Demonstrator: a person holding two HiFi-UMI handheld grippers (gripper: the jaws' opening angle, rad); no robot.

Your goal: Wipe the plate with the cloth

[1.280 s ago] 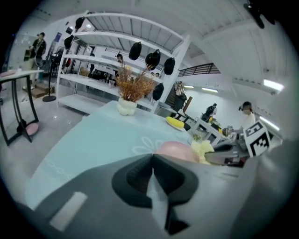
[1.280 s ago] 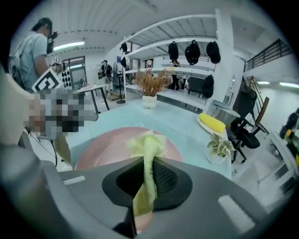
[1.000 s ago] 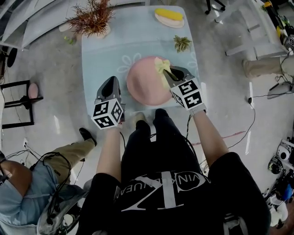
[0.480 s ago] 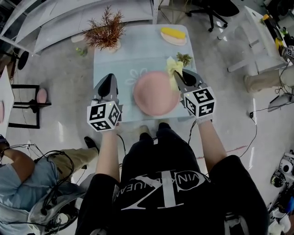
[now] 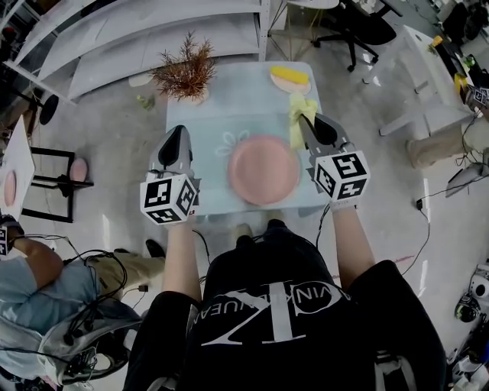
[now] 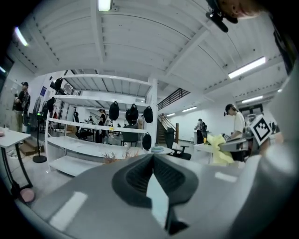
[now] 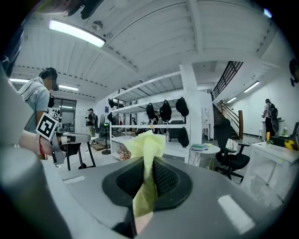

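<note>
The round pink plate (image 5: 263, 169) lies bare on the light-blue table (image 5: 221, 114), near its front edge. My right gripper (image 5: 306, 121) is held high over the plate's right rear side, shut on the yellow cloth (image 5: 296, 122), which hangs clear of the plate. In the right gripper view the cloth (image 7: 147, 144) sticks up between the closed pads of that gripper (image 7: 148, 161). My left gripper (image 5: 177, 131) hovers to the left of the plate, over the table's left edge. It is shut with nothing in it (image 6: 153, 158).
A dried reddish plant in a pot (image 5: 187, 72) stands at the table's back left. A small dish with a yellow item (image 5: 289, 77) sits at the back right. White shelving (image 5: 114, 38) lies beyond. An office chair (image 5: 348, 23) and a seated person (image 5: 38, 282) are nearby.
Both grippers have risen and drawn apart. The cloth has come off the plate's rear edge and moved right. The table now looks smaller and farther away.
</note>
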